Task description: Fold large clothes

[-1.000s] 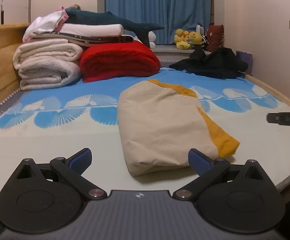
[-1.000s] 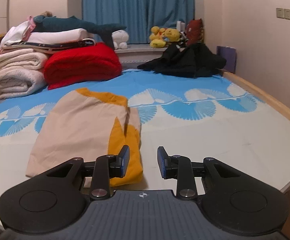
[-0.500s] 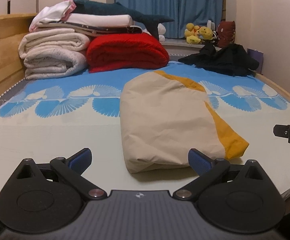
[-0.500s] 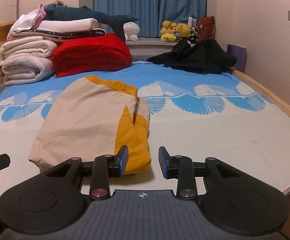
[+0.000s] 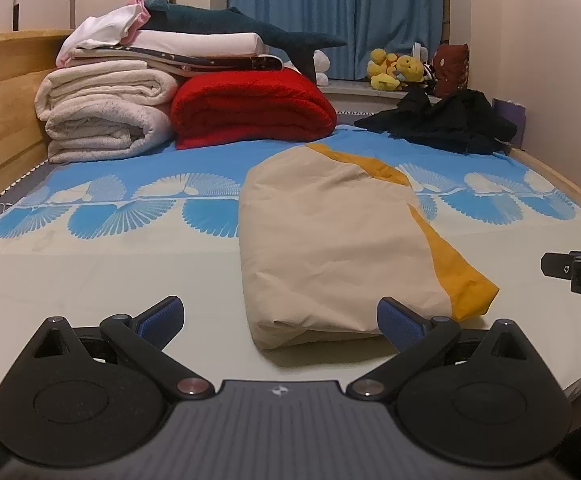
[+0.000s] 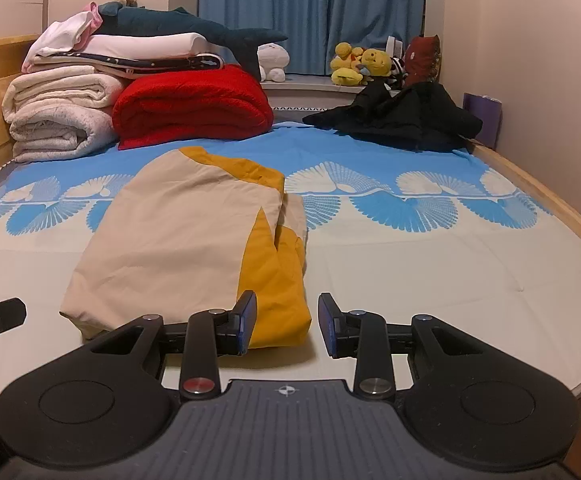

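A folded beige-and-mustard garment (image 5: 330,240) lies on the bed (image 5: 90,280) near its front edge. The left gripper (image 5: 280,318) is spread wide and the right gripper (image 6: 286,320) part-open; both are released and grasp nothing.

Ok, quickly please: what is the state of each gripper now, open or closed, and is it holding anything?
Left gripper: wide open, holding nothing; the garment lies just ahead.
Right gripper: open, holding nothing; the garment's yellow corner is just ahead.
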`<state>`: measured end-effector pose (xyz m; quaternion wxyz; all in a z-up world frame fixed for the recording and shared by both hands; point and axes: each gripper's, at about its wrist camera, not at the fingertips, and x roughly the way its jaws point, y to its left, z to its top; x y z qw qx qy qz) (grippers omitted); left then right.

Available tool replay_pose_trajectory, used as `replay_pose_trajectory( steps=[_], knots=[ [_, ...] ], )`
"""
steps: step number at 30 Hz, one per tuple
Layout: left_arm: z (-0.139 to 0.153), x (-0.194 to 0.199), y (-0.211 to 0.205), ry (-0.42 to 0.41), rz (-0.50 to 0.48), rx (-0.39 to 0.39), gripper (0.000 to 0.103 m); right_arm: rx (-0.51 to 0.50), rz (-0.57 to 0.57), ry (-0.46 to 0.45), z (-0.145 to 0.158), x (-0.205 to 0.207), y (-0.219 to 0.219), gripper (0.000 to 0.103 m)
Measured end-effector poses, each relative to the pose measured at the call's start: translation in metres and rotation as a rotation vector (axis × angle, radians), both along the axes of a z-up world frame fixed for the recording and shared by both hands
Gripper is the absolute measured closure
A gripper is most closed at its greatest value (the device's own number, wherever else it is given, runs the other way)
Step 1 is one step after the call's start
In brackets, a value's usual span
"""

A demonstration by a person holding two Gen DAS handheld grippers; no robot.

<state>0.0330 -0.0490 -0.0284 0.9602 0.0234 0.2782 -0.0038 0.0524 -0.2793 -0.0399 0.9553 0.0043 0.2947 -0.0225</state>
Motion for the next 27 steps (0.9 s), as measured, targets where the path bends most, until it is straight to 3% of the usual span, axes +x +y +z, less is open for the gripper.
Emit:
replay_pose_trajectory(
  steps=[27],
  knots=[
    [0.0001,0.001,-0.0042,-0.003,-0.012,-0.012,0.0,-0.011,0.01,0.007,-0.0031,-0.0001,0.0016,0.066]
  ],
)
